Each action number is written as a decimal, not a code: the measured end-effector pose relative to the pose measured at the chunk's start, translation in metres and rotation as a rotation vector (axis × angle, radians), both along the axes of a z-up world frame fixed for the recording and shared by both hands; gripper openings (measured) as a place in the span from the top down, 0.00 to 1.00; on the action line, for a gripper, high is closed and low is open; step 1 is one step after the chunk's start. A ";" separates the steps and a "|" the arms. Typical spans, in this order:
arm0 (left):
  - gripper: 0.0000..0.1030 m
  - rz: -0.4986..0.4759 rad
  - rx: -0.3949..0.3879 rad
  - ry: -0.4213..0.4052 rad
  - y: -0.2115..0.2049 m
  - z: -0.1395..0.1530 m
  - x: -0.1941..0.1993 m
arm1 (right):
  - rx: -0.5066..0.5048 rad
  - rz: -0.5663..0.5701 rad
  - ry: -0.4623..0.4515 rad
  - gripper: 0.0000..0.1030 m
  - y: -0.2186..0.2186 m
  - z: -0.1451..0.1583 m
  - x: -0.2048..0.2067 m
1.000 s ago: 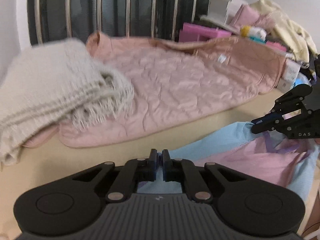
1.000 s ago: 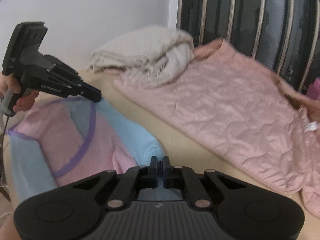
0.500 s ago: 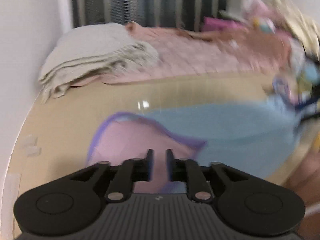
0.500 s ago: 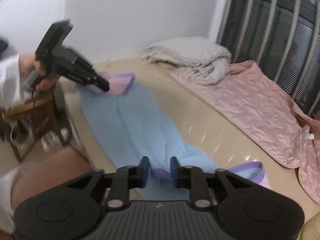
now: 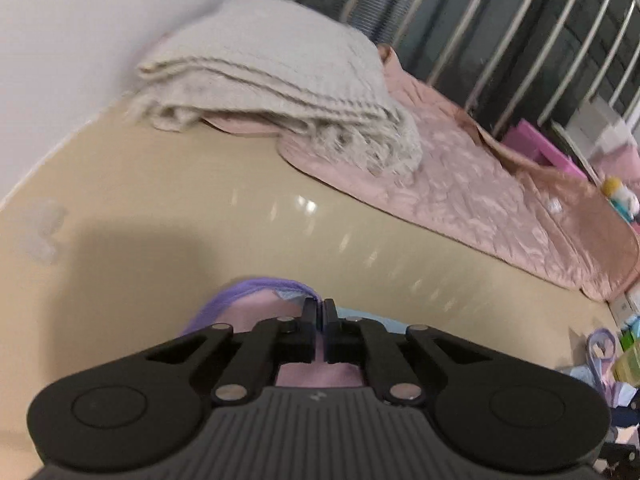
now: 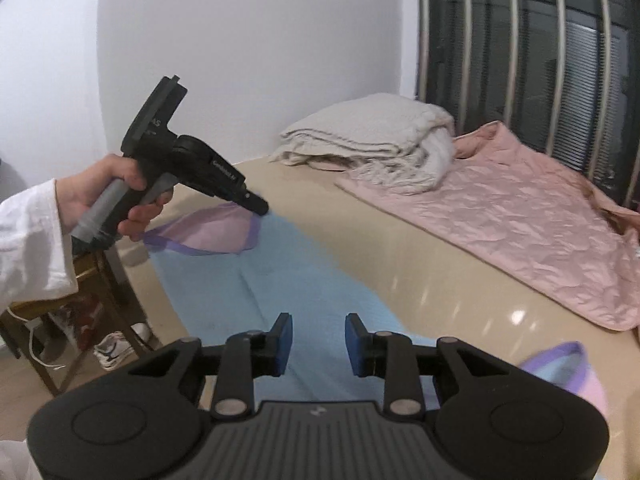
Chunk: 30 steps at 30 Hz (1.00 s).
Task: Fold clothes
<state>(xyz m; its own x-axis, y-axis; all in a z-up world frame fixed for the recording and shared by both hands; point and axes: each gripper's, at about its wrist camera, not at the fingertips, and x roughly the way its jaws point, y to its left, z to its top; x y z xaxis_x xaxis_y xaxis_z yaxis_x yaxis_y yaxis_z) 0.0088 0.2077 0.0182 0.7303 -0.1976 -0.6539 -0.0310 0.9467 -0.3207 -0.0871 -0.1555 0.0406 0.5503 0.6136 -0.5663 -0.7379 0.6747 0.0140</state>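
Glossy beige table (image 6: 440,280) against white wall (image 6: 240,40), barred window (image 6: 540,40) behind. Grey blanket (image 6: 372,136) and pink quilt (image 6: 520,220) crowd far side; near half bare. Blue garment (image 6: 288,280) flat along near edge. Left gripper (image 5: 319,306) clamped on its purple-trimmed end. Right gripper (image 6: 319,338) jaws apart above garment, apparently not touching.

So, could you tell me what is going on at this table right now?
A person is folding a light blue garment with purple trim, spread flat on the beige table, using a handheld gripper in each hand. The left gripper is shut on the garment's purple-edged end. The right gripper is open above the other end, holding nothing. A pink quilted blanket and a folded cream throw lie at the far side.
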 end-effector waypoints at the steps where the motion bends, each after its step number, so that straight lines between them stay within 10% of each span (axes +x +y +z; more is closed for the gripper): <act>1: 0.98 0.017 -0.018 -0.009 0.006 -0.001 -0.005 | 0.000 0.012 0.002 0.73 0.005 -0.001 0.000; 6: 0.92 0.098 -0.165 -0.047 0.038 -0.007 -0.019 | -0.015 0.049 -0.024 0.73 0.044 -0.003 0.000; 9: 0.71 0.123 -0.175 -0.067 0.040 0.002 -0.029 | -0.037 0.085 -0.075 0.73 0.070 -0.003 -0.001; 14: 0.58 0.065 -0.037 -0.110 0.005 0.026 -0.048 | -0.087 0.088 -0.055 0.74 0.105 -0.018 0.016; 23: 0.53 -0.139 0.160 -0.112 -0.087 0.008 -0.074 | -0.178 -0.301 -0.097 0.61 0.013 -0.006 0.031; 30: 0.53 -0.154 0.294 -0.096 -0.112 -0.003 -0.079 | -0.264 -0.565 -0.088 0.68 -0.050 -0.006 0.051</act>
